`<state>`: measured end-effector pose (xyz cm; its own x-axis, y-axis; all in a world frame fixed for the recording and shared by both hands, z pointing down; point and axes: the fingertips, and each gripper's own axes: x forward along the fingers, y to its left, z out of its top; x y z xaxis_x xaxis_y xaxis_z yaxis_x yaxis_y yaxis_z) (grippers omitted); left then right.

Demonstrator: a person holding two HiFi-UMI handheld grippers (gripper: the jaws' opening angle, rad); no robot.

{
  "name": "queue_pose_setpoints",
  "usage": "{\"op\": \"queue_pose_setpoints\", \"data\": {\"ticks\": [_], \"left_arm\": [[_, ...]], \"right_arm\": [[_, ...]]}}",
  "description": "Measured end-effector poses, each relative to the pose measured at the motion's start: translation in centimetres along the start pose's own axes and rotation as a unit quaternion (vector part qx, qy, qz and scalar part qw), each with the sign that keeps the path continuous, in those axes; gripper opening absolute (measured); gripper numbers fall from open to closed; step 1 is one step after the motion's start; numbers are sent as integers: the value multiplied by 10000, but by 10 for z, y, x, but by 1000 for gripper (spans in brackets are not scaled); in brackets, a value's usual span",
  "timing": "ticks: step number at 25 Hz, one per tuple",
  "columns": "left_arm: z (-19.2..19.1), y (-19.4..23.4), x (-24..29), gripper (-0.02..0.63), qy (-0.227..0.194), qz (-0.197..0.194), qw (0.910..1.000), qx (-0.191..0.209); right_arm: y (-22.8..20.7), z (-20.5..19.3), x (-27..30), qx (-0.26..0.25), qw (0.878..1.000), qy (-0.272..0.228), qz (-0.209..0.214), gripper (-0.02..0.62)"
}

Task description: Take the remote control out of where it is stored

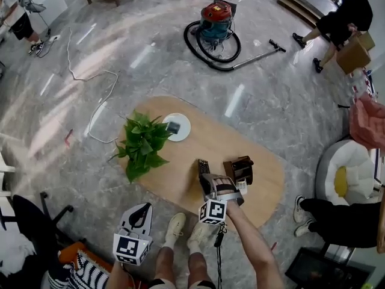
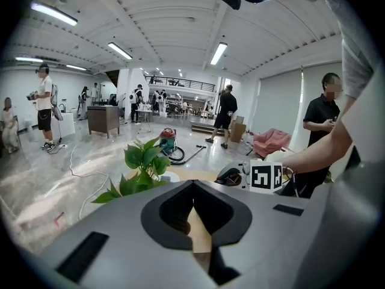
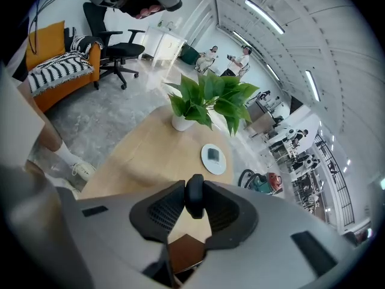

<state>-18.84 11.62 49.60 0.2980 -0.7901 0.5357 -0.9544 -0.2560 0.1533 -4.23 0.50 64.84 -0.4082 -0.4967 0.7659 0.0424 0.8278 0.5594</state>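
The black remote control [image 1: 203, 168] lies along the wooden table [image 1: 180, 176], its near end clamped in my right gripper [image 1: 208, 184]. In the right gripper view the remote's rounded end [image 3: 194, 196] sits pinched between both pads of the right gripper [image 3: 194, 192]. A brown holder box [image 1: 240, 169] stands just right of the remote, and its brown top [image 3: 183, 250] shows under the jaws. My left gripper [image 1: 143, 209] hangs off the table's near edge, tips together and empty. In its own view the left gripper [image 2: 194, 186] frames only bare table wood.
A potted green plant [image 1: 143, 144] and a white disc [image 1: 176, 126] with a small dark object stand on the table's left half. A vacuum cleaner [image 1: 215, 26] with its hose lies on the floor beyond. A white beanbag [image 1: 349, 172] and a seated person [image 1: 337, 221] are at right.
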Motion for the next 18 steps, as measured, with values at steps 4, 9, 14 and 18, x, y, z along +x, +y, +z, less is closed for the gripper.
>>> {"op": "queue_pose_setpoints", "data": {"ticks": [4,9,14,18], "left_arm": [[-11,5,4,6,80,21,10000,-52],[-22,9,9,6,176,17,9998,-133],[-31,9,12,6,227,3,9995,-210],[-38,8,16,6,270,2,9993,-256]], "right_arm": [[5,1,12,-5,10000,-20,-40,106],[11,1,21,-22,9999,-1,-148,106],[17,-4,27,-76,9997,28,-222,106],[17,-6,26,-47,9995,-18,-319,106]]}}
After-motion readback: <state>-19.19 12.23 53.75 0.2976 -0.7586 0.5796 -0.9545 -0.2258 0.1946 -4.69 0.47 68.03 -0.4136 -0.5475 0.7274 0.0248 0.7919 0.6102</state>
